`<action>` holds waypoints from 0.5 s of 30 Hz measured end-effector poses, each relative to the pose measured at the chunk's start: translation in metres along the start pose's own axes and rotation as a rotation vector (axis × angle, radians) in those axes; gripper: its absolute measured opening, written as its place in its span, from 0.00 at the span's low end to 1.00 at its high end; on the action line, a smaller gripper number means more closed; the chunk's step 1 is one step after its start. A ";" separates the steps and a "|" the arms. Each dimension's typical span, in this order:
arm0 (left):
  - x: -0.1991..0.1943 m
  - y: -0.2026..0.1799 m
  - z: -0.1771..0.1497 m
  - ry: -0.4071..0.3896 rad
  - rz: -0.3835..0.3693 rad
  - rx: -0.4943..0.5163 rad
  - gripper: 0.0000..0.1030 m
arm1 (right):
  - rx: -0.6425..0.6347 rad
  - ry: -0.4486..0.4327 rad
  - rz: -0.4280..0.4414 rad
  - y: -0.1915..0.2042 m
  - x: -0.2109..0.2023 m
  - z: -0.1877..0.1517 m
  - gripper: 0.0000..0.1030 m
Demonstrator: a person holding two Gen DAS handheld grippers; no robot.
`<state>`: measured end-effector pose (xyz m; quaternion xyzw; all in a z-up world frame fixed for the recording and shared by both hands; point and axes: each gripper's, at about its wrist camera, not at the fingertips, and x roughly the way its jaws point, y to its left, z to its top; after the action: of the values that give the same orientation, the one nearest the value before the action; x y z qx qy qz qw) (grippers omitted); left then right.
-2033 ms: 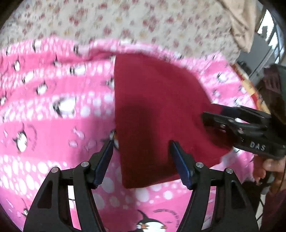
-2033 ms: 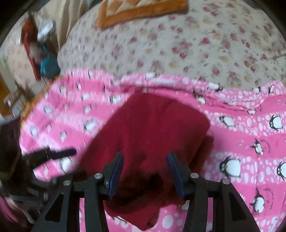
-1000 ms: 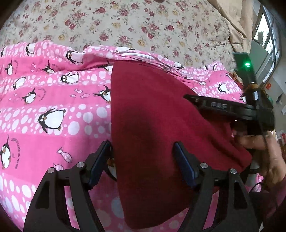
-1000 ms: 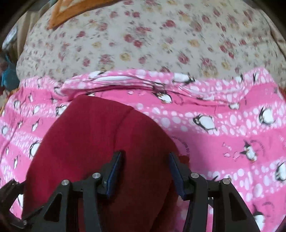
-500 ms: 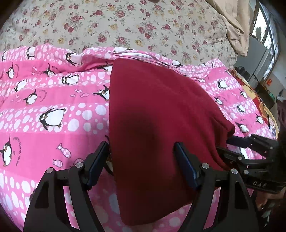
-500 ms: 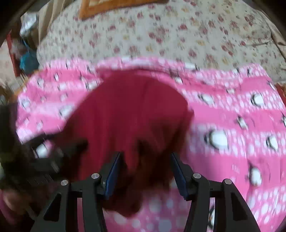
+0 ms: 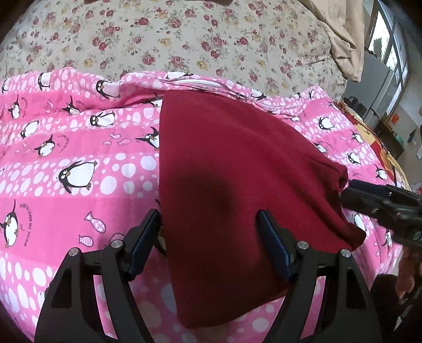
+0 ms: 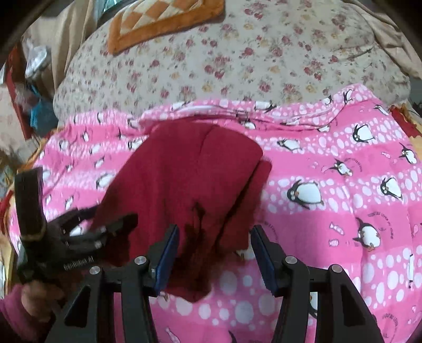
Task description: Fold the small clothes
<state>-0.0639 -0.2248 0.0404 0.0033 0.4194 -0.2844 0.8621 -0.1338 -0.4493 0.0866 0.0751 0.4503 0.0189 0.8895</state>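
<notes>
Dark red garment (image 7: 237, 190) lying folded on pink penguin blanket (image 7: 66, 147) on bed, floral quilt (image 7: 184, 39) at far side. We are seeing left gripper (image 7: 208, 232) hovering over garment's near part, jaws spread wide, gripping nothing. Right gripper (image 8: 215, 248) hovering at garment's near edge, jaws likewise wide apart, holding nothing. Orange patterned cushion (image 8: 163, 21) lying far left in right wrist view.

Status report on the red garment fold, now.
Left gripper open, right gripper open, neither gripping. Red garment folded on penguin blanket. Nothing in the way.
</notes>
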 end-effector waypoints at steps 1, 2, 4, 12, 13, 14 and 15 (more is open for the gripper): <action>0.000 0.000 0.000 0.000 -0.001 0.000 0.75 | -0.007 0.008 -0.007 0.002 0.004 0.001 0.53; 0.000 0.000 0.000 0.001 -0.002 0.000 0.75 | -0.012 0.020 -0.015 0.004 0.009 0.001 0.53; 0.001 0.000 0.000 0.005 -0.006 -0.001 0.75 | -0.011 0.080 -0.037 0.006 0.027 -0.004 0.53; 0.001 0.021 0.013 0.026 -0.150 -0.126 0.75 | 0.142 0.059 0.089 -0.028 0.028 -0.011 0.68; 0.001 0.026 0.015 0.030 -0.181 -0.159 0.75 | 0.159 0.046 0.109 -0.031 0.026 -0.010 0.69; 0.001 0.028 0.017 0.035 -0.202 -0.180 0.75 | 0.177 0.032 0.126 -0.036 0.025 -0.008 0.71; 0.003 0.034 0.019 0.048 -0.234 -0.211 0.76 | 0.207 0.019 0.145 -0.042 0.025 -0.004 0.75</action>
<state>-0.0322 -0.2028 0.0425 -0.1291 0.4650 -0.3369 0.8085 -0.1240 -0.4879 0.0579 0.1988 0.4518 0.0375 0.8689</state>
